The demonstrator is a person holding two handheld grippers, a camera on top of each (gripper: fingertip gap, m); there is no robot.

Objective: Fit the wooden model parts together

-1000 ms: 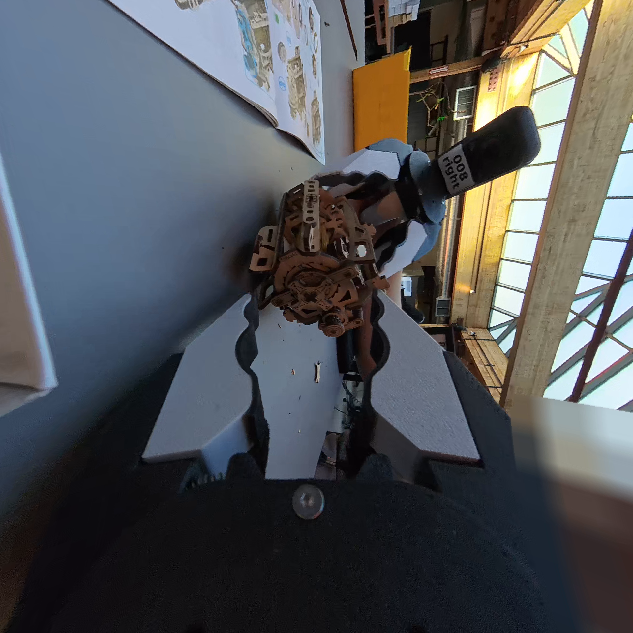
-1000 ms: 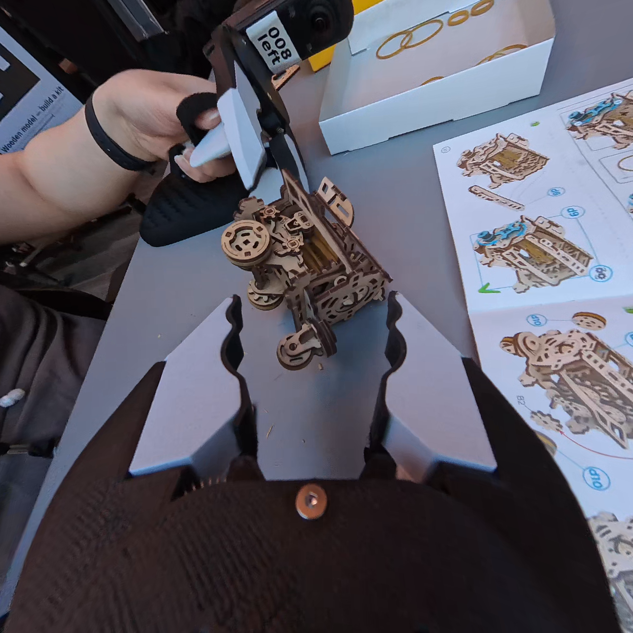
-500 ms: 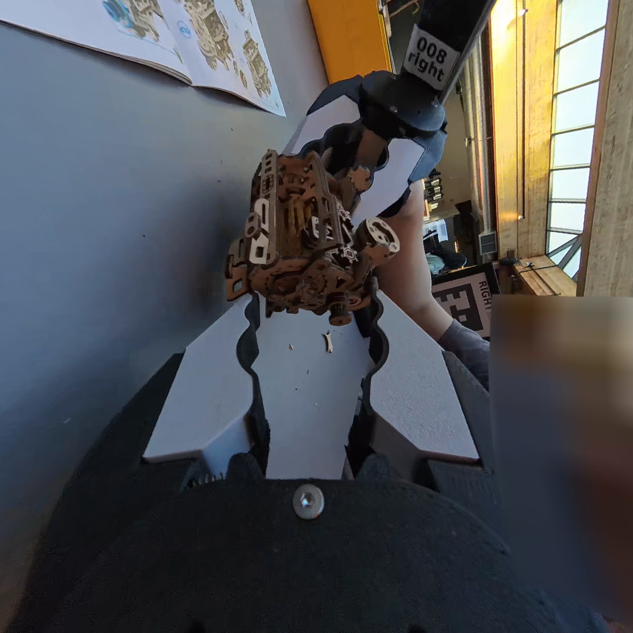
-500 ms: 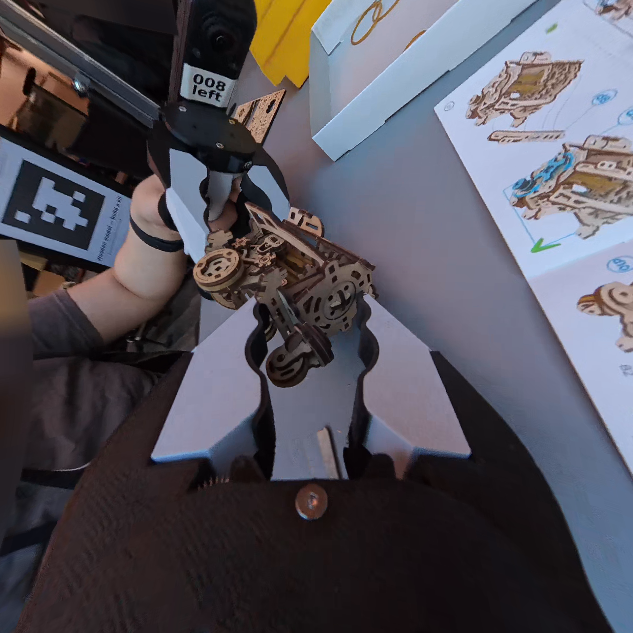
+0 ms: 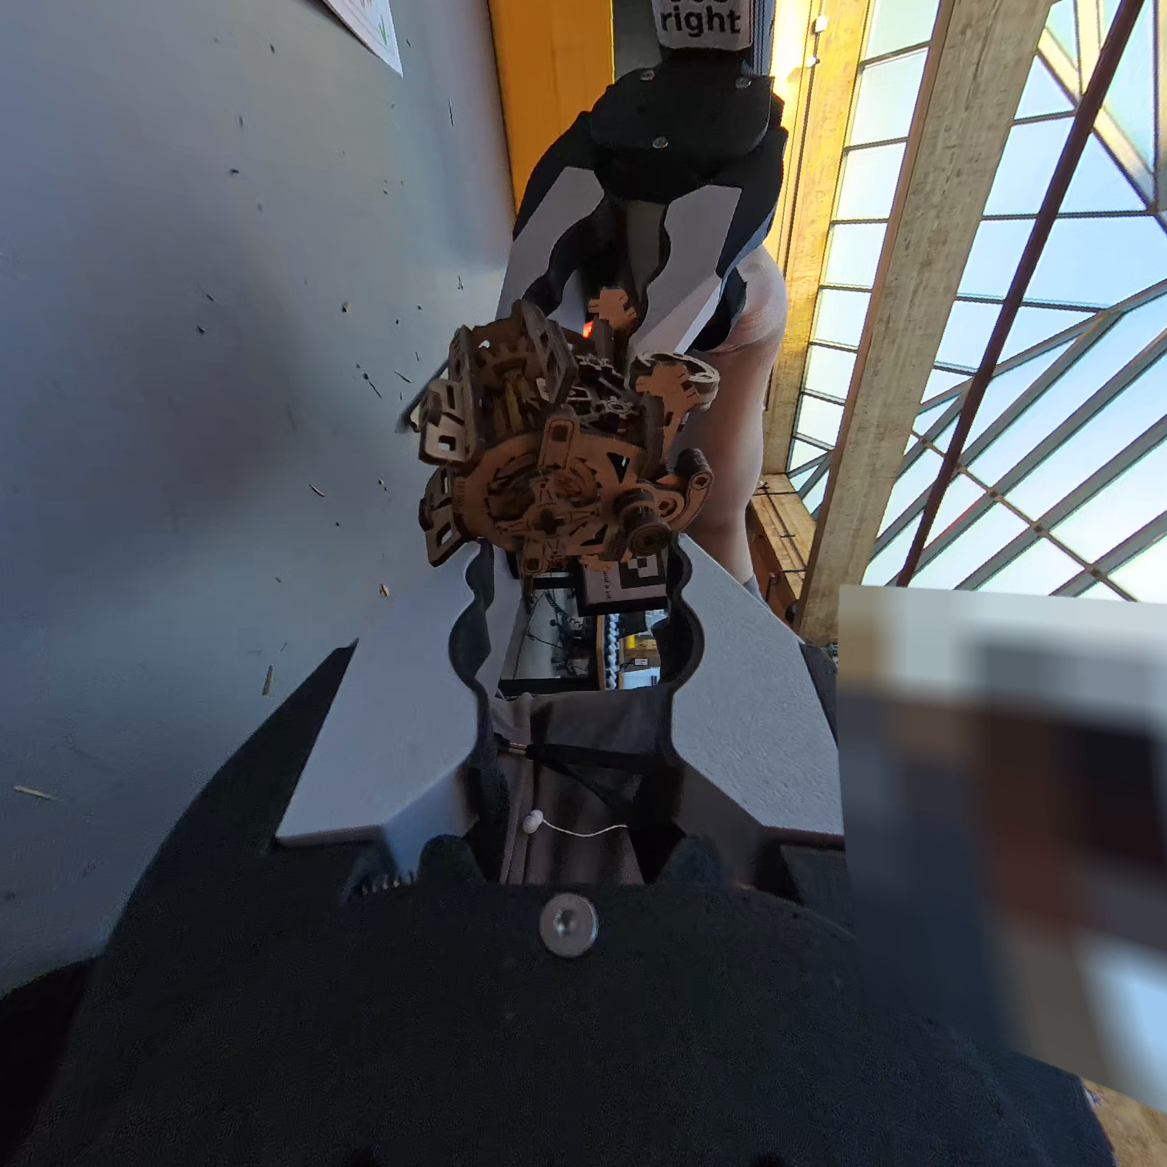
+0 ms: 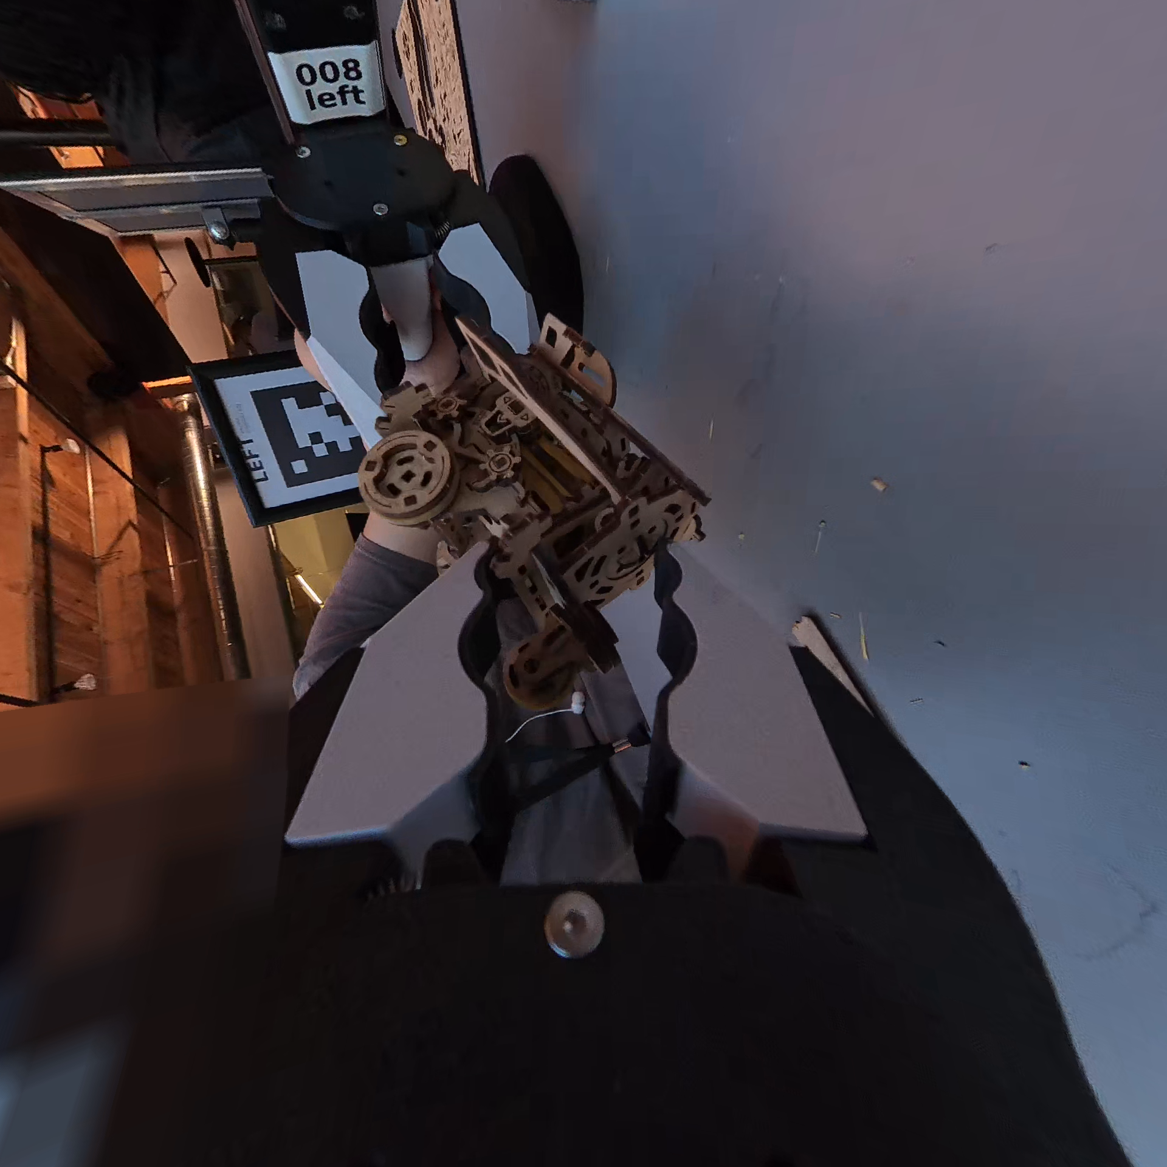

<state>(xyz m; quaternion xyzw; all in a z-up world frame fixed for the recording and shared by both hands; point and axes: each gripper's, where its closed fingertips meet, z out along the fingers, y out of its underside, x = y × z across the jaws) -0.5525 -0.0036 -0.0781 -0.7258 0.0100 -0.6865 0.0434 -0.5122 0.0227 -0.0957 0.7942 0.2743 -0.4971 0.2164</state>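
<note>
Wooden model (image 5: pixel 556 454) is up off the grey bench (image 5: pixel 189 379), pinched between both tongs: left tongs (image 5: pixel 578 562) clamp its base, right tongs (image 6: pixel 574 568) clamp the other end. I'd keep both squeezes gentle and steady so the little gears don't snap while seating parts.

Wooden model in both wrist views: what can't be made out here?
- Left view: where the left gripper meets the model is hidden by the model itself.
- Right view: the right gripper contact, masked by the model.
- Both views: blurred patches cover a corner.
- Instruction sheet: cut off by the top edge.

Tan-brown wooden model (image 5: pixel 556 454), grey table (image 5: pixel 189 379), black-and-white marker (image 6: pixel 303 442)
</note>
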